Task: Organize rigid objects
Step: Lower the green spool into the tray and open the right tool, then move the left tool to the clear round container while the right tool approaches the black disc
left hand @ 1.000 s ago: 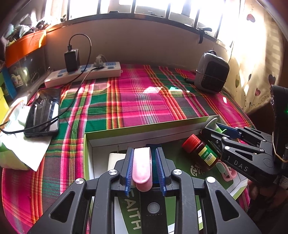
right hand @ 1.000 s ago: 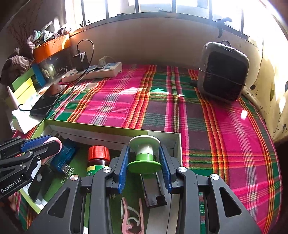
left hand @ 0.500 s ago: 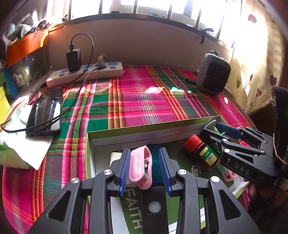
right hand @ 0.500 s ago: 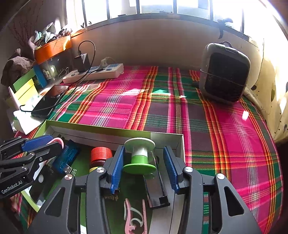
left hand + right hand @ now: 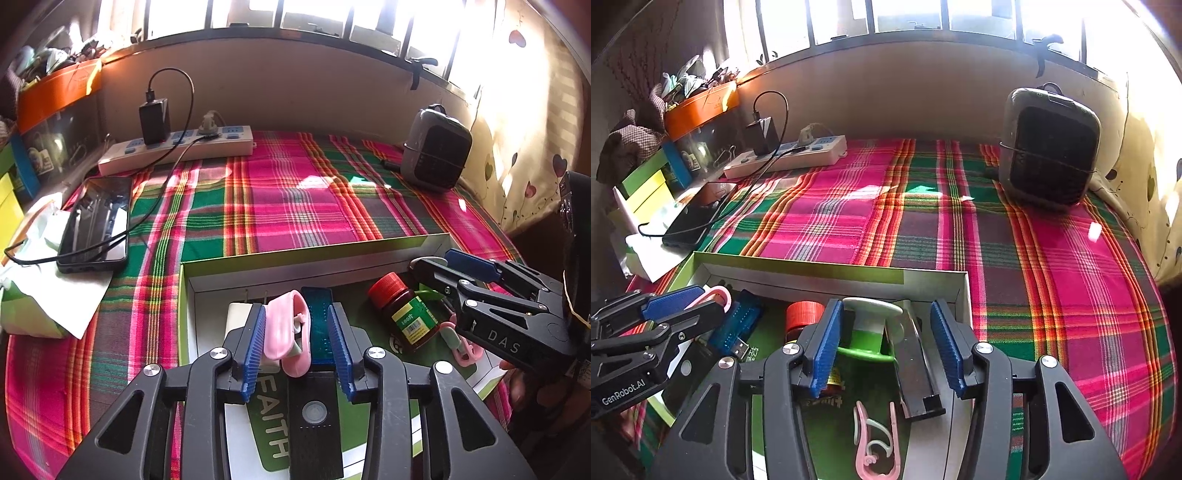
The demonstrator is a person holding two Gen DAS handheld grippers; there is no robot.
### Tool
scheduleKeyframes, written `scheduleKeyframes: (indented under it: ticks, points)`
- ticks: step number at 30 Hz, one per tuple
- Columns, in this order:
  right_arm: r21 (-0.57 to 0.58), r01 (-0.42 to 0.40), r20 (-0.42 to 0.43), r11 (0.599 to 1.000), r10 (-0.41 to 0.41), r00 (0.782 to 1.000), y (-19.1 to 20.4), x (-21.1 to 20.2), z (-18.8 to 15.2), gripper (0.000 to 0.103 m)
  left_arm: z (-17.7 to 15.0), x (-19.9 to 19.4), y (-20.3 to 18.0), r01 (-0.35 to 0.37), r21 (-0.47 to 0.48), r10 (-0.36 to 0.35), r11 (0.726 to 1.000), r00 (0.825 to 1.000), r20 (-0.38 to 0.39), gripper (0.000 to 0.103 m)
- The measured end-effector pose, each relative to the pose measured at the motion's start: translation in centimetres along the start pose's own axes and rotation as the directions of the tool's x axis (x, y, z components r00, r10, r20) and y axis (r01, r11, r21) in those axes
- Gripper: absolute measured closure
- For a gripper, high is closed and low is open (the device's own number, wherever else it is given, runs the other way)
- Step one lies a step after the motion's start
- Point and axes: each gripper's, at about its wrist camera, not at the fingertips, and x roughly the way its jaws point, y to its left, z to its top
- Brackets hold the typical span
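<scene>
Jaws released both sides: left gripper [image 5: 297,345] around pink clip [image 5: 286,334], right gripper [image 5: 884,347] around green spool [image 5: 870,332].

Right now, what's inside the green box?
Inside the green box: a red-capped bottle, a blue circuit board, a green spool, two pink clips, a black bar. The tongs cover the rest.

A phone [image 5: 96,223] lies near a power strip [image 5: 177,149] on plaid cloth [image 5: 295,199].
</scene>
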Motion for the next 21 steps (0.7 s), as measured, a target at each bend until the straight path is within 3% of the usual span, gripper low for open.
scheduleKeyframes:
  ticks: [21]
  points:
    - [0.008,-0.011,0.028,1.0,0.011,1.0,1.1,-2.4,-0.8,0.053,-1.2,-2.7,-0.6,0.005,0.009,-0.005,1.0,0.999,0.032,0.069]
